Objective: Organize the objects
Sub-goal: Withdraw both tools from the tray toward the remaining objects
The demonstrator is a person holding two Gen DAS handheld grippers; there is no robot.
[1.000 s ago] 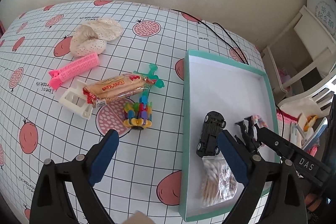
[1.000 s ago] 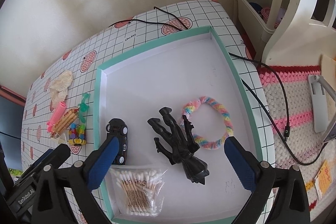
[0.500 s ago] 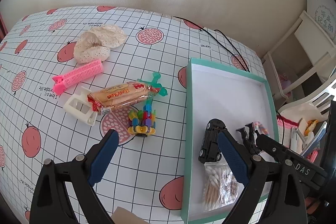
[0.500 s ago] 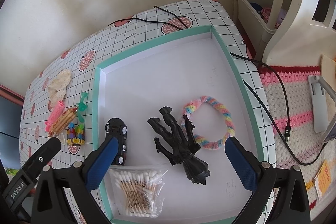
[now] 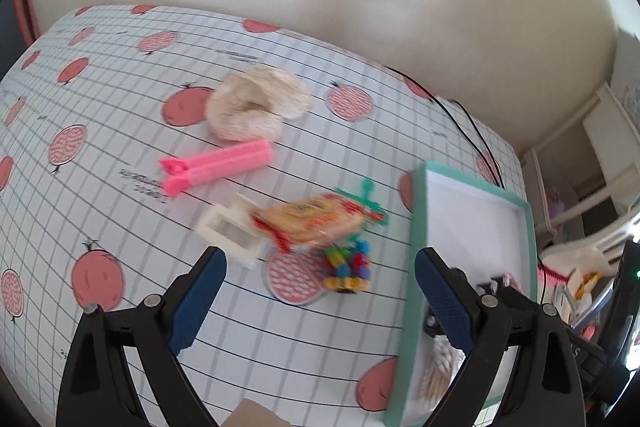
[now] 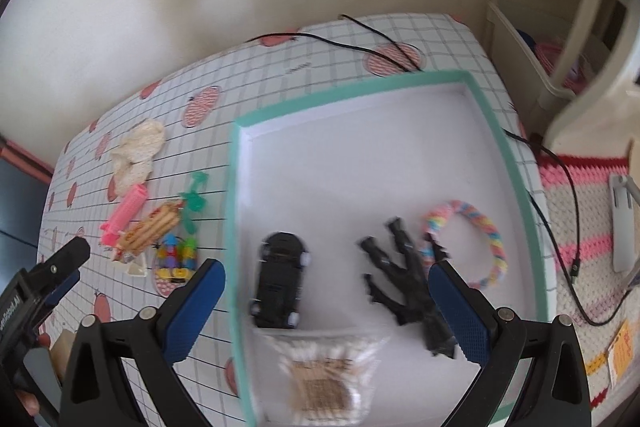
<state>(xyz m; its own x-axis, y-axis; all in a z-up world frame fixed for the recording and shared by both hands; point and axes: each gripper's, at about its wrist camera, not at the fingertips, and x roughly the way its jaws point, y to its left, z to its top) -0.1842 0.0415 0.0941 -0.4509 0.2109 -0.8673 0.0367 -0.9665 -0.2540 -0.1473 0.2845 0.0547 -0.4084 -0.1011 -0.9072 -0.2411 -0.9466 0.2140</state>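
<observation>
A grid-patterned tablecloth [image 5: 120, 131] dotted with red fruit covers the table by the cream wall, and a shallow teal-edged tray [image 6: 400, 83] sits at its right end.

The left gripper [image 5: 320, 291] has its jaws spread wide with nothing between them. Over the last second it has swung away from the tray and pushed in toward the loose pile, which now sits straight ahead of its blue pads. Nearest is the colourful block toy [image 5: 348, 267], with the snack packet [image 5: 312, 223] lying across it and across the white plastic frame [image 5: 232, 235]. Farther out are the pink clip [image 5: 216, 167] and the cream cloth [image 5: 256, 107].

The right gripper [image 6: 326, 311] is also released and empty. It has dipped closer over the tray, where the black toy car [image 6: 280, 283], the black claw toy [image 6: 404, 287], the rainbow bracelet [image 6: 480, 239] and the bag of cotton swabs [image 6: 320, 379] already lie.

My guess is that the left one is lining up the next pick, likely the block toy or the packet. Five things are still outside the tray.
</observation>
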